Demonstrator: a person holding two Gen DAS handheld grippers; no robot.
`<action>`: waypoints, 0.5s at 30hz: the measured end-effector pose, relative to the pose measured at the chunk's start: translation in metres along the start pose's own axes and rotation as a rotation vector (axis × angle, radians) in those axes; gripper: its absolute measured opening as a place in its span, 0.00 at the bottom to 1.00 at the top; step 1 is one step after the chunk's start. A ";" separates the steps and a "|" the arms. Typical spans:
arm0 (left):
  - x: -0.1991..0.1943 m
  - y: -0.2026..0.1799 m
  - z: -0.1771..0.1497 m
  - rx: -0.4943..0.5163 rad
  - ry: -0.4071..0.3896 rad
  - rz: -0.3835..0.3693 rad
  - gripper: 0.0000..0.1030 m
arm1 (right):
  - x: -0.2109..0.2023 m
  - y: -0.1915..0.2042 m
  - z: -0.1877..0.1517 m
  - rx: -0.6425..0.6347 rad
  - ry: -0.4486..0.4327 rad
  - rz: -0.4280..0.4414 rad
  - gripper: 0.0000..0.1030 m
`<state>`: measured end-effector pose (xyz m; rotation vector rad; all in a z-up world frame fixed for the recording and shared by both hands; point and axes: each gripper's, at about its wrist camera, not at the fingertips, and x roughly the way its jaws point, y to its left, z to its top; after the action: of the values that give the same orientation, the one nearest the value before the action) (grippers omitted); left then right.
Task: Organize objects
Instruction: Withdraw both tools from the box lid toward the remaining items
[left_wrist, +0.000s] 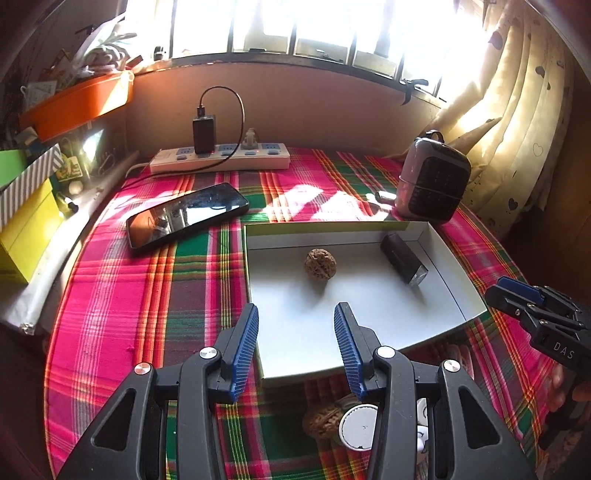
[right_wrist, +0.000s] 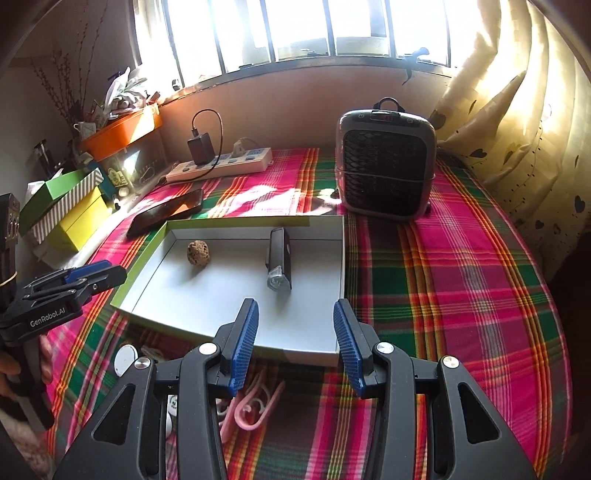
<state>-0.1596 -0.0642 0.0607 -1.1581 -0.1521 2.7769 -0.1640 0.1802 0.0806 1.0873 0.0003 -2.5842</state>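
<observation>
A shallow white box lid (left_wrist: 454, 291) (right_wrist: 155, 295) with a green rim lies on the plaid cloth. In it are a walnut (left_wrist: 320, 264) (right_wrist: 198, 252) and a dark bike light (left_wrist: 403, 263) (right_wrist: 279, 264). My left gripper (left_wrist: 295, 317) is open and empty, over the lid's near left part. My right gripper (right_wrist: 295, 317) is open and empty, over the lid's near right edge. In front of the lid lie a second walnut (left_wrist: 323, 421), a white round disc (left_wrist: 358, 426) (right_wrist: 124, 360) and pink clips (right_wrist: 255, 402), partly hidden by the grippers.
A black phone (left_wrist: 186, 218) (right_wrist: 166, 212) lies left of the lid. A white power strip (left_wrist: 221, 158) (right_wrist: 221, 166) with a charger sits at the back. A small heater (left_wrist: 430, 182) (right_wrist: 386, 162) stands at back right. Boxes (right_wrist: 70, 214) and an orange tub (left_wrist: 77, 105) line the left.
</observation>
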 end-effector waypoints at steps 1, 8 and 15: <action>-0.003 0.001 -0.003 0.000 -0.005 0.000 0.40 | -0.001 0.001 -0.003 -0.004 0.001 -0.006 0.42; -0.015 0.009 -0.025 -0.038 0.006 -0.014 0.40 | -0.005 0.008 -0.025 -0.021 0.025 0.000 0.42; -0.015 0.012 -0.049 -0.049 0.044 -0.033 0.40 | -0.006 0.006 -0.040 0.005 0.046 0.004 0.42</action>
<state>-0.1153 -0.0766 0.0350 -1.2154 -0.2342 2.7320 -0.1303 0.1813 0.0566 1.1474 0.0024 -2.5560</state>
